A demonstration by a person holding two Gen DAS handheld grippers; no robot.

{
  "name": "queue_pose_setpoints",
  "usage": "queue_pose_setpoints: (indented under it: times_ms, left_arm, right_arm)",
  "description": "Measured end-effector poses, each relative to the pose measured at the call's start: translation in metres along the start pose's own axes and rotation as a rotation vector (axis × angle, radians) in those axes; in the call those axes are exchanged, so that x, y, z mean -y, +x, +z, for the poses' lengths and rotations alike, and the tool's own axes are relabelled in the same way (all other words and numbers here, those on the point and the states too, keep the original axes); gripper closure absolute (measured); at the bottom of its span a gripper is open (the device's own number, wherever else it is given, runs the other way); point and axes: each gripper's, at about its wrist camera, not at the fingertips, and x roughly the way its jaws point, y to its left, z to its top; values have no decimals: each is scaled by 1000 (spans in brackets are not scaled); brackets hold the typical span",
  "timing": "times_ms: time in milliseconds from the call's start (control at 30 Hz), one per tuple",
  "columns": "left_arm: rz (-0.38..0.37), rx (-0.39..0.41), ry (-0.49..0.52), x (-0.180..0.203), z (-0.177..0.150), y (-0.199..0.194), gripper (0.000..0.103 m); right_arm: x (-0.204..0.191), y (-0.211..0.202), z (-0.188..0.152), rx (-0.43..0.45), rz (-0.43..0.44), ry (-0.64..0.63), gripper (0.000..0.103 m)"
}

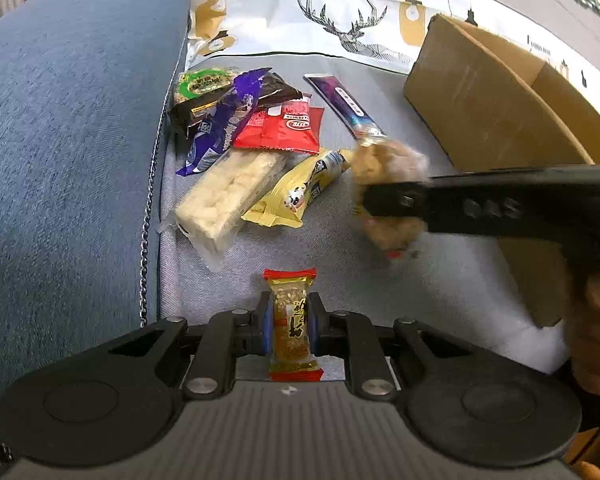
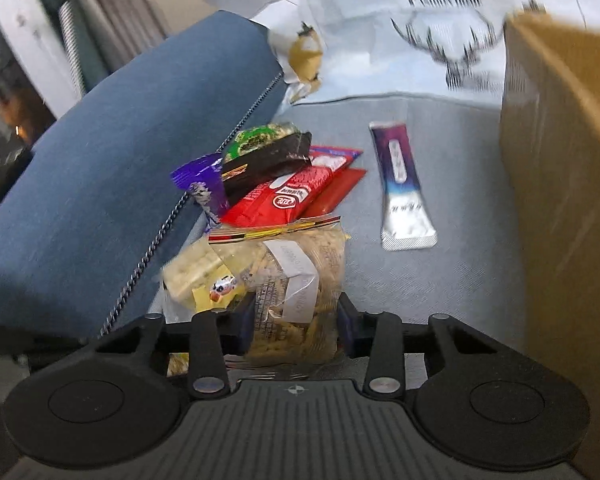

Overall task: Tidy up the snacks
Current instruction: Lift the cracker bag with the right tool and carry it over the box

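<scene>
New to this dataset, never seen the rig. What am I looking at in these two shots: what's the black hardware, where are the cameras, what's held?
No robot arm: a person holds a two-finger gripper in each hand, each carrying a fisheye camera looking along its fingers.

The left wrist view shows the left gripper shut on a small gold snack bar.

The right wrist view shows the right gripper closed on a clear bag of snacks; it also appears in the left view.

On the grey cushion lie a pile of snack packets and a purple sachet, with a cardboard box alongside.
</scene>
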Motion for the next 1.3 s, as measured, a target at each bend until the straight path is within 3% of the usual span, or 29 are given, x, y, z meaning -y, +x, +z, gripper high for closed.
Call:
queue_pose_setpoints:
  times_ms: [133, 333, 467, 667, 867, 1300]
  left_arm:
    - [-40, -19, -90, -4, 4, 0, 85]
    - [-95, 4, -226, 1, 9, 2, 85]
    - [-79, -1, -201, 10, 9, 6, 84]
    - [-46, 2, -180, 12, 6, 7, 81]
    - [-54, -1, -149, 18, 5, 7, 77]
    - [-37, -57, -51, 36, 8, 23, 73]
  right_arm:
    - [-13, -26, -1, -14, -61, -125, 62]
    - [-23, -46, -21, -135, -111, -251, 61]
    - [-21, -40, -42, -204, -118, -261, 57]
    - [-13, -30, -47, -192, -110, -205, 44]
    - [-13, -26, -44, -187, -107, -174, 37]
    - [-9, -16, -49, -213, -154, -177, 37]
